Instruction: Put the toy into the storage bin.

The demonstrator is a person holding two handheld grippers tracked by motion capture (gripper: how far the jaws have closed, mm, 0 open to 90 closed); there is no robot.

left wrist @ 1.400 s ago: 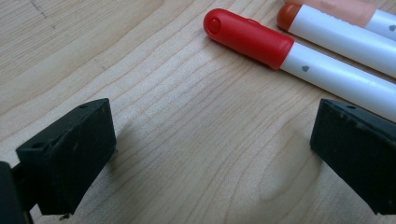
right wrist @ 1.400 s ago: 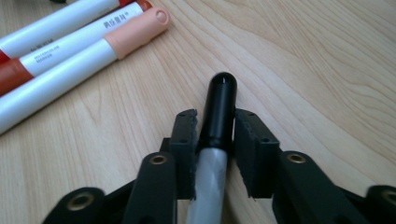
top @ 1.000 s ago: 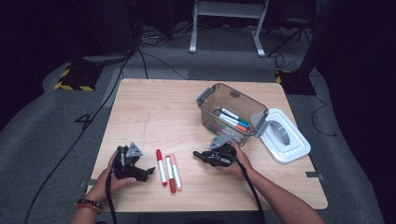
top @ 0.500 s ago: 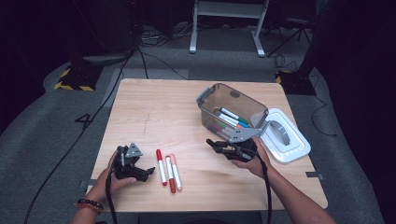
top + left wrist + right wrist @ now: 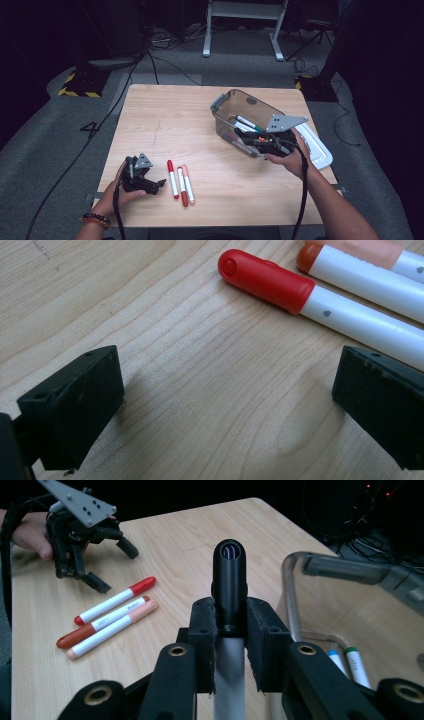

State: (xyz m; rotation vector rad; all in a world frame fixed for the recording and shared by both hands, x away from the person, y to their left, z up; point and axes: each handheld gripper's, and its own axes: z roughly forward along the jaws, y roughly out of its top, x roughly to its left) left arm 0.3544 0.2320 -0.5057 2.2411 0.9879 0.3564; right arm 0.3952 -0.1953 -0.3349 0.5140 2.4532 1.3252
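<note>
My right gripper (image 5: 246, 138) is shut on a black-capped marker (image 5: 229, 575), holding it in the air at the near rim of the clear plastic bin (image 5: 235, 100). Several markers (image 5: 350, 665) lie inside the bin. Three markers lie side by side on the wooden table: a red one (image 5: 172, 179), an orange-red one (image 5: 182, 186) and a peach one (image 5: 188, 183). My left gripper (image 5: 152, 184) rests on the table just left of them, open with nothing between its jaws. The red marker's cap (image 5: 270, 280) lies just beyond its right jaw.
The bin's white lid (image 5: 317, 147) lies on the table right of the bin, close to the table's right edge. Cables trail from both grippers toward the person. Dark floor with cables and a stand's legs surrounds the table.
My right gripper has lifted with the black-capped marker and moved right and away, from beside the three markers to the bin's near rim. The left gripper has stayed in place.
</note>
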